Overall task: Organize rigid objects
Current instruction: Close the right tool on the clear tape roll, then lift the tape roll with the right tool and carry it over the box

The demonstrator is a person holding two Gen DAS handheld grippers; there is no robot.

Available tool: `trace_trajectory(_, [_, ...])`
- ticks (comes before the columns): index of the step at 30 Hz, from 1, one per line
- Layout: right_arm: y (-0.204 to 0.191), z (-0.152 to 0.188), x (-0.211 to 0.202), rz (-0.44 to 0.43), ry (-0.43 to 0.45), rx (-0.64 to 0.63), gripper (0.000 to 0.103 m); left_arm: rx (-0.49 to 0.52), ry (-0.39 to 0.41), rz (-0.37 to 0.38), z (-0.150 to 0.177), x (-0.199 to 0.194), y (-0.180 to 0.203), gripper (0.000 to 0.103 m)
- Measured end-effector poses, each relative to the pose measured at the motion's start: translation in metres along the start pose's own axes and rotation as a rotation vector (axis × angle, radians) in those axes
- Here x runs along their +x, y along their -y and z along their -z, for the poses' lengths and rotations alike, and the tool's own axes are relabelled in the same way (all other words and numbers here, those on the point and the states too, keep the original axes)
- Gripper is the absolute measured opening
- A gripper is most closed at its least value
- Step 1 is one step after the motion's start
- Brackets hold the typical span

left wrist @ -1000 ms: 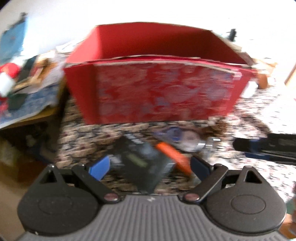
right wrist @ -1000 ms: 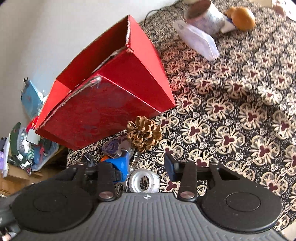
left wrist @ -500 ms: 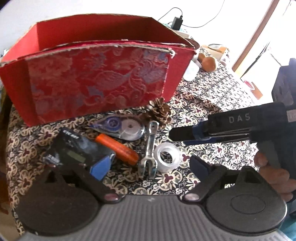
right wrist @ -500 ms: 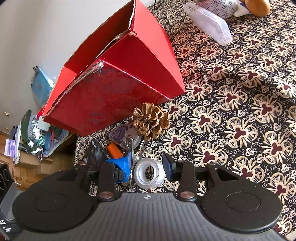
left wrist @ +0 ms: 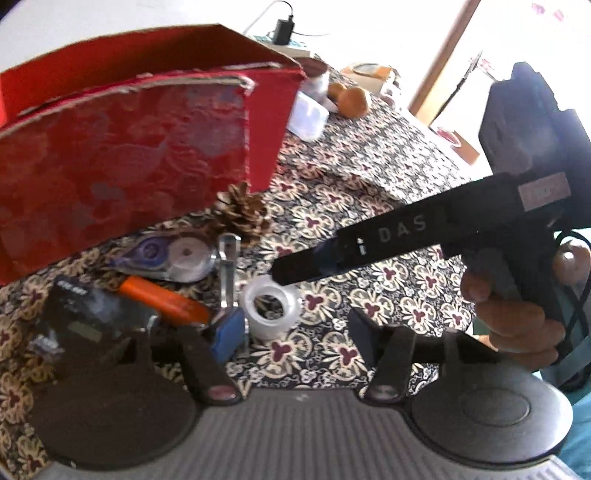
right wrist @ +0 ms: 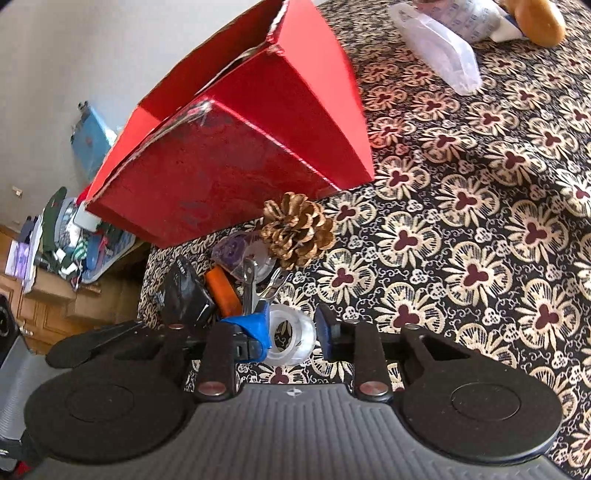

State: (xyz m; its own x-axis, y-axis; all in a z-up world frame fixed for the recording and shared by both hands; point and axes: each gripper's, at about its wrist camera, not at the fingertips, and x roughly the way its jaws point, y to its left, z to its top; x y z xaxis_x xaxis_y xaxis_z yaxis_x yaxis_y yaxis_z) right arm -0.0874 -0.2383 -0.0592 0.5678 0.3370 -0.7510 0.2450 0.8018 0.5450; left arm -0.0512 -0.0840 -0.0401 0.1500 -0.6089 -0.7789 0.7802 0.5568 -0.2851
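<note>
One red box (right wrist: 236, 147), one pine cone (right wrist: 297, 230), one tape roll (right wrist: 291, 339). Both grippers' fingers apart; right gripper (right wrist: 291, 332) had closed in around the roll.

Desk covered by dark cloth with cream-and-maroon flower print (right wrist: 480, 236). Far end of desk: clear plastic bag (right wrist: 439, 51) lying flat, patterned round tin (right wrist: 469, 14) just behind it, brown rounded bun-like item (right wrist: 539, 18) beside the tin; same brown item (left wrist: 352, 100) in left wrist view. Black plug adapter with cable (left wrist: 284, 27) at white wall. Off the desk's left side: wooden cabinet (right wrist: 48, 295) carrying a tray of mixed clutter (right wrist: 74, 236), light blue flat item (right wrist: 90, 136) leaning on wall. Wooden door frame (left wrist: 443, 59) at right, blurred.
</note>
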Motion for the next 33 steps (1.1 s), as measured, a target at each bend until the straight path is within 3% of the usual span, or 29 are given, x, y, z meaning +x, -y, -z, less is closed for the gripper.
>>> trace_trajectory(2, [-0.002, 0.0, 0.001, -0.006, -0.005, -0.016, 0.004, 0.013, -0.021, 0.002, -0.001, 0.01, 0.002, 0.045])
trace_trajectory(4, [-0.003, -0.001, 0.003, -0.011, -0.003, -0.029, 0.001, 0.031, -0.016, -0.012, -0.001, 0.014, 0.005, 0.044])
trace_trajectory(6, [-0.005, -0.001, 0.005, 0.004, -0.003, -0.054, 0.0, 0.033, -0.013, -0.027, -0.003, 0.013, 0.005, 0.046])
trace_trajectory(8, [-0.005, -0.001, 0.006, 0.016, -0.009, -0.069, 0.0, 0.028, -0.01, -0.034, -0.003, 0.012, 0.003, 0.059])
trace_trajectory(15, [-0.006, -0.001, 0.011, 0.004, -0.036, -0.104, 0.0, 0.013, -0.059, -0.062, 0.005, 0.02, -0.005, 0.058])
trace_trajectory(20, [-0.007, 0.0, 0.018, 0.015, -0.056, -0.126, 0.0, 0.029, -0.049, -0.081, 0.002, 0.026, 0.0, 0.051])
trace_trajectory(23, [-0.009, 0.001, 0.02, 0.029, -0.051, -0.144, 0.0, 0.038, -0.036, -0.121, 0.001, 0.027, 0.0, 0.034])
trace_trajectory(27, [-0.015, 0.002, 0.023, 0.05, -0.04, -0.168, 0.0, 0.033, -0.03, -0.128, 0.002, 0.026, -0.002, 0.034])
trace_trajectory(33, [-0.013, 0.003, 0.016, 0.06, -0.018, -0.146, 0.0, 0.106, -0.003, -0.157, 0.0, 0.025, 0.013, 0.034])
